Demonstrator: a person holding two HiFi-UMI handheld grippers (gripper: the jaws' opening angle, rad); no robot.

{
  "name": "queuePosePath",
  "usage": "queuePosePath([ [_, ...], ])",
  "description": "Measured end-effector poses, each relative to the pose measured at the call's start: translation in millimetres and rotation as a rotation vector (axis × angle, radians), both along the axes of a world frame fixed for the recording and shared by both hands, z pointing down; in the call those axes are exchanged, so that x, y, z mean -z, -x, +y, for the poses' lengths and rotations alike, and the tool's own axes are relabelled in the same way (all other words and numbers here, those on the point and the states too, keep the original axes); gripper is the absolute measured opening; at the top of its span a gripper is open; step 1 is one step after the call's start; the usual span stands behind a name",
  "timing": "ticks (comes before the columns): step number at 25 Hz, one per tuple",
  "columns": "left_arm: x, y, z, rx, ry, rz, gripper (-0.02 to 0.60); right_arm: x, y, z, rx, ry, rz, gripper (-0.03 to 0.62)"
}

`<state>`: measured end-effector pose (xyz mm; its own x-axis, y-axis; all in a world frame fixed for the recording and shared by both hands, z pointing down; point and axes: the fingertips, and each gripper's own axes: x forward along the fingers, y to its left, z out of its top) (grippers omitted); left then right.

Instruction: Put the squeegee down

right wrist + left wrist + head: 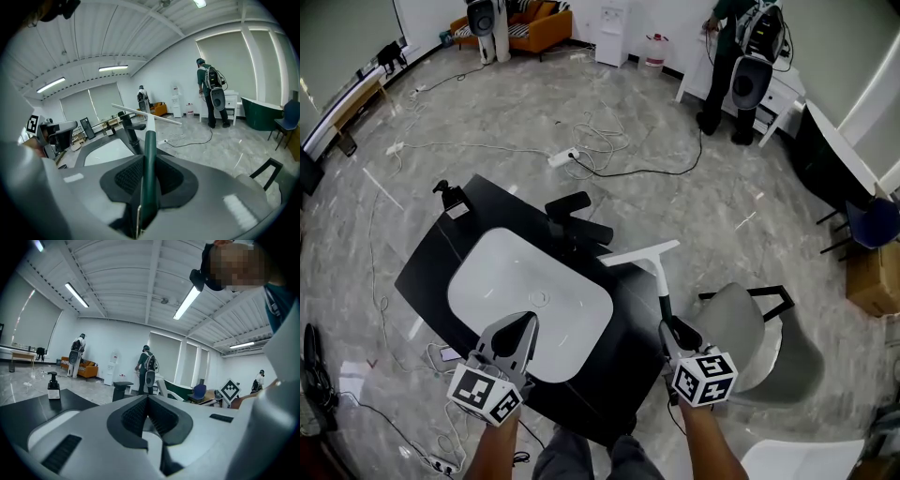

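Note:
The squeegee (pixel 650 259) has a dark green handle and a white blade. My right gripper (pixel 669 326) is shut on the handle, and the blade hangs out past the right edge of the black counter (pixel 431 262), near the black faucet (pixel 577 221). In the right gripper view the handle (pixel 149 154) runs up between the pads to the blade (pixel 154 118). My left gripper (pixel 525 322) hovers over the near rim of the white sink (pixel 492 267). Its jaws (pixel 148 398) are shut with nothing between them.
A soap dispenser (pixel 450 199) stands at the counter's far left corner. A grey chair (pixel 745 333) sits just right of the counter. Cables and a power strip (pixel 563 157) trail over the floor behind. A person (pixel 727 66) stands at the back wall.

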<state>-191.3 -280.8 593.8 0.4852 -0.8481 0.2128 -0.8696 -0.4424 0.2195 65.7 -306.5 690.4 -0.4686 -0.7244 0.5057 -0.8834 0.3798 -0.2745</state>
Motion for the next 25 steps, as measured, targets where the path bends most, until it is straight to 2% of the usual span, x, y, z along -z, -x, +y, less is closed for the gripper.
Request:
queuePosePath([
  [13, -40, 13, -13, 0.013, 0.038, 0.023, 0.005, -70, 11, -12, 0.014, 0.09, 0.075, 0.094],
  [25, -55, 21, -21, 0.025, 0.055, 0.038, 0.005, -105, 17, -19, 0.018, 0.144, 0.124, 0.094],
])
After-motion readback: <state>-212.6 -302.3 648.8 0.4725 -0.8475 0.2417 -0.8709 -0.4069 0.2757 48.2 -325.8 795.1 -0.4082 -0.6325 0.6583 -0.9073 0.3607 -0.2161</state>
